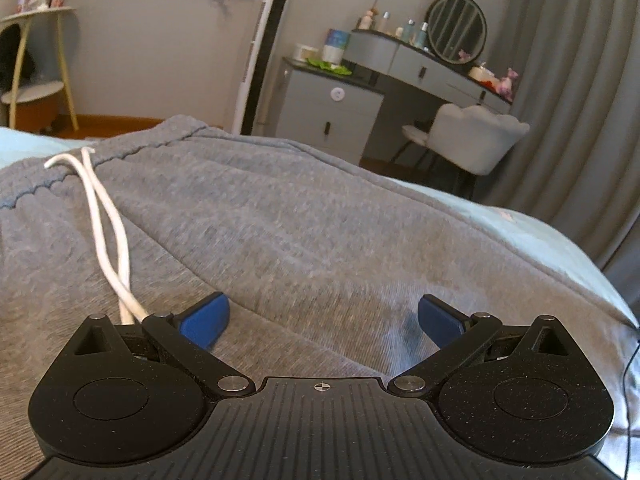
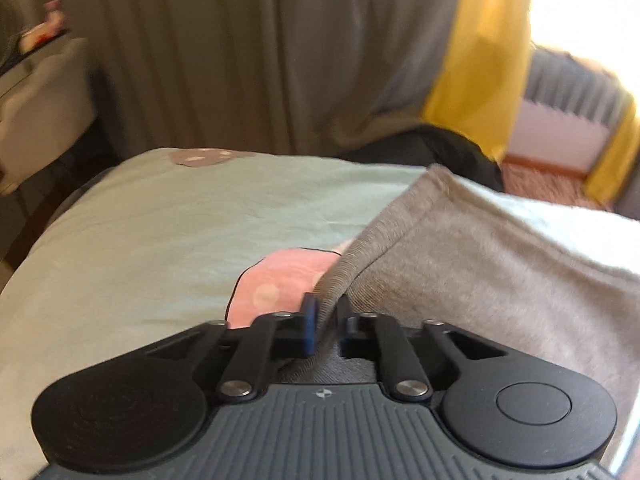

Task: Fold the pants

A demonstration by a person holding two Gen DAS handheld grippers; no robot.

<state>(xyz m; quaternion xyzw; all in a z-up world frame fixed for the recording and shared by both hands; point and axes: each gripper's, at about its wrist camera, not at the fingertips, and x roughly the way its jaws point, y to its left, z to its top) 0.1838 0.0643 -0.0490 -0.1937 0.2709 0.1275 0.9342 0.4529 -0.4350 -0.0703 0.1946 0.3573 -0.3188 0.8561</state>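
From the left wrist, we are tilting the left gripper (image 1: 322, 322) downward, jaws spread wide, grey pants (image 1: 280, 232) lying beneath and ahead. From the right wrist, we are angling the right gripper (image 2: 326, 314) down, clamping the pants' edge (image 2: 440, 248).

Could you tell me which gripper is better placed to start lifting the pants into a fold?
The right gripper: its jaws are shut on an edge of the grey pants. The left gripper is open above flat fabric, holding nothing.
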